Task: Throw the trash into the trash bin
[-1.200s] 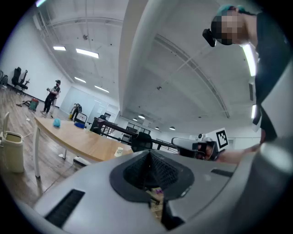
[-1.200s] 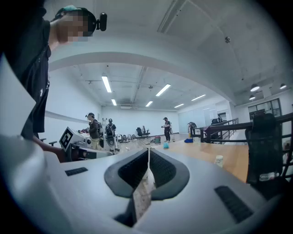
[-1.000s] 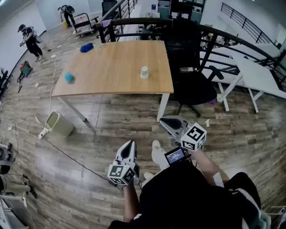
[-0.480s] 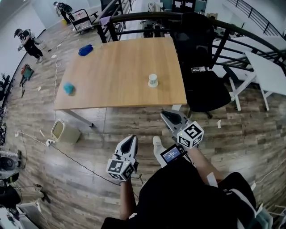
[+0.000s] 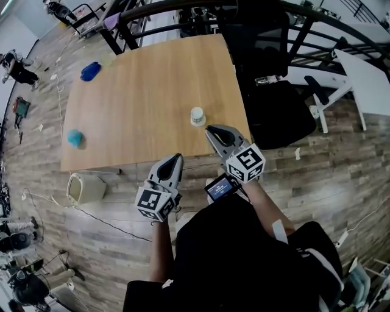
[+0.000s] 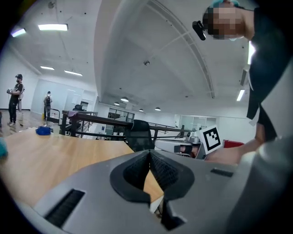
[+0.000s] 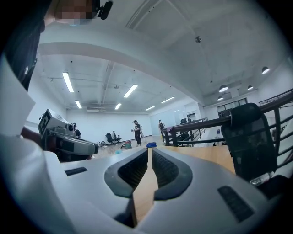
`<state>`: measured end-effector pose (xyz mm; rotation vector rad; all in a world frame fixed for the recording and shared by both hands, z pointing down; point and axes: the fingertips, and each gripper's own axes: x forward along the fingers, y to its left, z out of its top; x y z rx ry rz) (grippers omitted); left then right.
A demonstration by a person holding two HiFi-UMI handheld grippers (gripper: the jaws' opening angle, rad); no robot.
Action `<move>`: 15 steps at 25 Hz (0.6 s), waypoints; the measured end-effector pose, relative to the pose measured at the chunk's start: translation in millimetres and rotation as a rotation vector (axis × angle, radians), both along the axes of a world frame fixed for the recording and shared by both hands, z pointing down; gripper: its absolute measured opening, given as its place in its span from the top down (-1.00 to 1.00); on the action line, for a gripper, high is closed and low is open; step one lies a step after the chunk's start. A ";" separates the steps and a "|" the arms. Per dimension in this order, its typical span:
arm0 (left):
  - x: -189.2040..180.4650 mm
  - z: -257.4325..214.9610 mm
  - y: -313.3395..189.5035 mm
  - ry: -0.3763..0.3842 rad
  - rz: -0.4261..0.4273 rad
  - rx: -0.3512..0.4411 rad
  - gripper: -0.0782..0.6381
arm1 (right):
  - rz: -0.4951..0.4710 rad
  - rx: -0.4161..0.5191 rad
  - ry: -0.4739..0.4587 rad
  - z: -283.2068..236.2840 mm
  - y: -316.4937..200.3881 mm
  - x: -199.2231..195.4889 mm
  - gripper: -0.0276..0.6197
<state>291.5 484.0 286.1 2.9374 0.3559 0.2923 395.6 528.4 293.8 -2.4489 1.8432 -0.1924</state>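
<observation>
A white paper cup [image 5: 197, 116] stands on the wooden table [image 5: 140, 97] near its front right corner. A teal crumpled ball [image 5: 75, 138] lies at the table's left edge, and a blue bundle [image 5: 90, 70] at its far left corner. The pale trash bin [image 5: 85, 187] stands on the floor below the table's left front corner. My left gripper [image 5: 177, 156] is shut and empty at the table's front edge. My right gripper [image 5: 210, 129], also shut and empty, points over the front edge just right of the cup. The left gripper view shows closed jaws [image 6: 149, 154] over the tabletop; the right gripper view [image 7: 149, 150] shows the same.
A black office chair [image 5: 274, 109] stands right of the table, with white tables [image 5: 365, 79] beyond it. A black railing [image 5: 183, 9] runs behind the table. A cable [image 5: 103, 220] trails over the wooden floor near the bin. People stand far off at the left [image 5: 15, 68].
Both grippers have moved forward from over the floor to the table's front edge. The table, cup and bin now sit closer in the head view. Both jaws stayed shut.
</observation>
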 end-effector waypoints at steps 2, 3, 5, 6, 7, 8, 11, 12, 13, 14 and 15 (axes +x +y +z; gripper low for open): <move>19.9 4.5 -0.2 -0.012 0.043 -0.002 0.76 | 0.009 -0.033 -0.014 9.7 -7.8 17.2 0.90; 28.0 6.2 -3.0 -0.021 0.062 0.005 0.76 | 0.011 -0.048 -0.020 13.4 -13.3 23.6 0.90; 39.5 8.3 -12.5 -0.034 0.080 0.018 0.76 | 0.014 -0.072 -0.027 19.3 -24.5 31.6 0.90; 43.0 9.9 -18.8 -0.038 0.084 0.019 0.76 | 0.020 -0.083 -0.030 22.8 -30.3 34.6 0.90; 45.3 12.3 -26.1 -0.043 0.086 0.015 0.76 | 0.028 -0.095 -0.036 27.0 -37.1 37.9 0.87; 46.6 15.4 -34.0 -0.050 0.088 0.006 0.76 | 0.038 -0.110 -0.044 32.2 -45.1 41.3 0.75; 49.1 28.7 -55.7 -0.093 0.093 -0.024 0.76 | 0.062 -0.171 -0.054 52.1 -66.1 51.4 0.50; 50.0 33.3 -59.8 -0.111 0.092 -0.039 0.76 | 0.068 -0.195 -0.056 60.4 -68.9 54.6 0.50; 51.0 37.3 -62.5 -0.129 0.091 -0.054 0.76 | 0.071 -0.220 -0.058 69.5 -70.5 58.1 0.48; 52.5 40.7 -64.7 -0.143 0.092 -0.064 0.76 | 0.072 -0.245 -0.058 79.2 -72.3 62.4 0.41; 54.9 43.9 -67.2 -0.154 0.095 -0.064 0.76 | 0.073 -0.269 -0.057 89.6 -75.0 68.2 0.30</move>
